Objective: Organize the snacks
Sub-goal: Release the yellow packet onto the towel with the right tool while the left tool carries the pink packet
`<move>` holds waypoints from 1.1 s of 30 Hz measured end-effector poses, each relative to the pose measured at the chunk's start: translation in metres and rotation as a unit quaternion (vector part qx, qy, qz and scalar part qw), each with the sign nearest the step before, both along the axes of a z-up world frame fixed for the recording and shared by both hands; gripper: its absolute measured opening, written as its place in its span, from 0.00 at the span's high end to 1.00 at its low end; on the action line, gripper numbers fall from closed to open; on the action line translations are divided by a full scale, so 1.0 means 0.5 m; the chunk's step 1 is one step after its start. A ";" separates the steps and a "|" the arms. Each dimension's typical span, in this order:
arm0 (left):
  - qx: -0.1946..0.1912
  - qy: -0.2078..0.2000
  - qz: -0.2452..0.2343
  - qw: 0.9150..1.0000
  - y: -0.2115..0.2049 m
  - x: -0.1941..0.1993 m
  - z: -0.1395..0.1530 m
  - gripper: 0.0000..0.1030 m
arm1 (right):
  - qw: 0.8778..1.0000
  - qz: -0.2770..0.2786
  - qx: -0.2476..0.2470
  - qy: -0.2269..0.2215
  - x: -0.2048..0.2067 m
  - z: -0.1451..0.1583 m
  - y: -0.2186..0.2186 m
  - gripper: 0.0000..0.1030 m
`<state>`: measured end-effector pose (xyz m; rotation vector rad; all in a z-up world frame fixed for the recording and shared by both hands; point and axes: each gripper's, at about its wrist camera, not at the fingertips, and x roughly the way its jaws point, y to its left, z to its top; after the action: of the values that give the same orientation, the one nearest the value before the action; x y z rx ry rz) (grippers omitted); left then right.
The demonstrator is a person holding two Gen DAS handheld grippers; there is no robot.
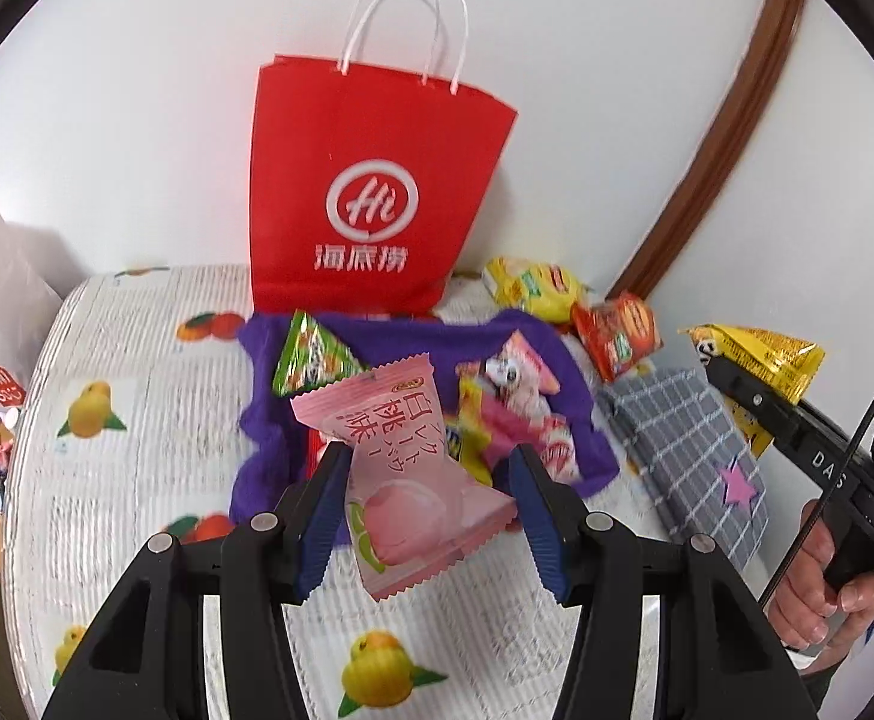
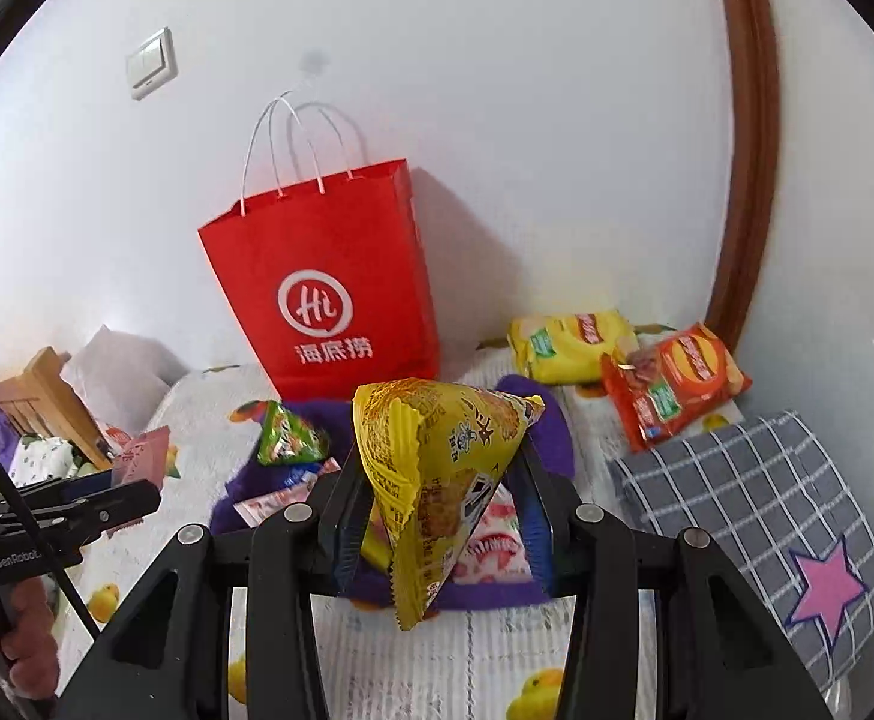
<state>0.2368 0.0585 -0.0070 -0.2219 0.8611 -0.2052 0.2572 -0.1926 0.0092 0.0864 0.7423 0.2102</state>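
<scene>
White quilted cloth (image 1: 137,360) printed with oranges and yellow fruit covers the surface, which looks like a bed pushed into a corner of plain white walls (image 2: 496,120). A brown wooden door frame (image 2: 748,150) curves up the right side, and a light switch (image 2: 150,63) sits on the wall at upper left. A red paper bag (image 1: 371,180) with white handles stands upright against the wall. In front of it lies a purple cloth (image 1: 413,342) carrying a heap of small snack packets, among them a green triangular pack (image 1: 311,360). A yellow chip bag (image 2: 568,345) and a red chip bag (image 2: 670,384) lie in the corner, next to a grey checked pillow (image 2: 742,492) with a pink star.

The left hand-held gripper (image 1: 425,489) is closed on a pink peach snack packet (image 1: 401,474), held above the purple cloth. The right hand-held gripper (image 2: 442,516) is clamped on a yellow triangular snack pack (image 2: 437,480), also above the pile.
</scene>
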 end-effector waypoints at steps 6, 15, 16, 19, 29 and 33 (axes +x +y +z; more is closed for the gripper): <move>-0.037 0.009 0.027 0.999 0.023 0.071 0.002 0.50 | 0.999 0.004 0.019 0.028 0.069 -0.008 -0.002 0.57; -0.018 -0.002 0.065 0.998 0.054 0.156 -0.018 0.49 | 0.998 0.024 0.013 0.065 0.181 -0.061 0.029 0.57; -0.015 -0.001 0.073 0.997 0.059 0.160 -0.030 0.50 | 0.997 0.026 0.009 0.070 0.191 -0.068 0.031 0.57; -0.007 0.028 0.075 0.997 0.067 0.186 -0.062 0.50 | 0.996 0.034 -0.002 0.080 0.220 -0.090 0.044 0.57; -0.003 0.040 0.071 0.997 0.065 0.209 -0.087 0.49 | 0.983 0.066 -0.018 0.168 0.288 -0.213 0.058 0.57; -0.005 0.051 0.073 0.996 0.060 0.217 -0.102 0.49 | 0.979 0.053 -0.021 0.196 0.305 -0.244 0.043 0.57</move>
<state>0.3454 0.0887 -0.0579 -0.3048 0.9423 -0.0619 0.4095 -0.1712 -0.1127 0.0483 1.1447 0.2830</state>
